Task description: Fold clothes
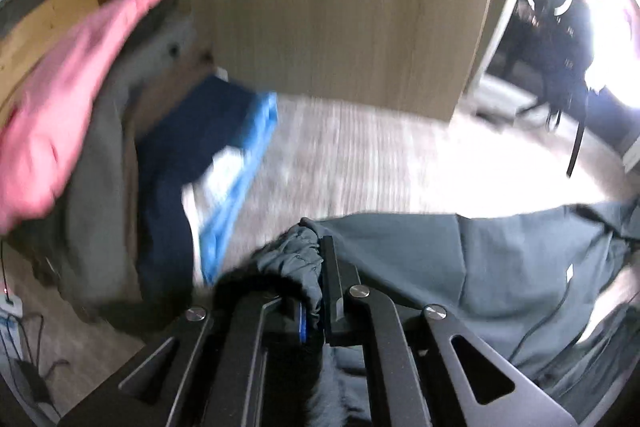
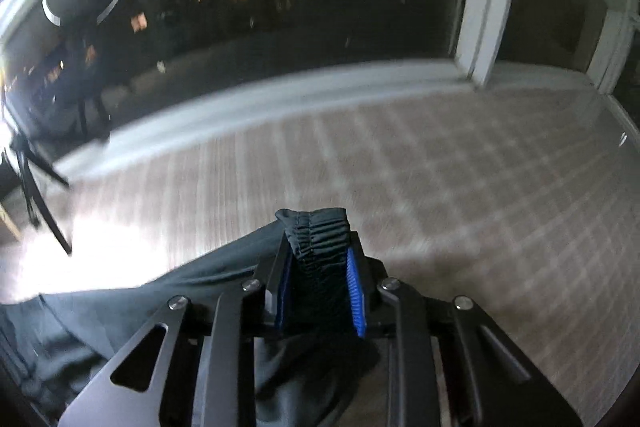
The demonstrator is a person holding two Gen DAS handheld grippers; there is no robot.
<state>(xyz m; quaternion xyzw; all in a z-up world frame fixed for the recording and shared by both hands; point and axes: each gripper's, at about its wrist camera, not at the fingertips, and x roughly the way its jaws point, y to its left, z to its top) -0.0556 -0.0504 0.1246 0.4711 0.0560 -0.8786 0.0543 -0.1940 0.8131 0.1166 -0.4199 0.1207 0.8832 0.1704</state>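
Both tongs clamped on one dark grey garment, held above a pale ribbed floor covering.

Left tongs [image 1: 318,279]: jaws nearly shut, pinching a bunched fold of the grey garment [image 1: 500,267]; cloth runs from the jaws rightward across the left wrist view and sags below. Right tongs [image 2: 320,267]: jaws closed on the garment's gathered elastic edge [image 2: 320,227], blue pads [image 2: 355,291] pressing either side of it; the rest of the cloth trails left and down. Left of the left tongs lies a heap of other clothing: a pink item [image 1: 64,99], a navy item [image 1: 180,163] and a blue-and-white piece [image 1: 236,167], beside a wooden panel [image 1: 340,7]. Dark window [image 2: 280,7] beyond the floor covering [image 2: 440,167]. Both views motion-blurred.
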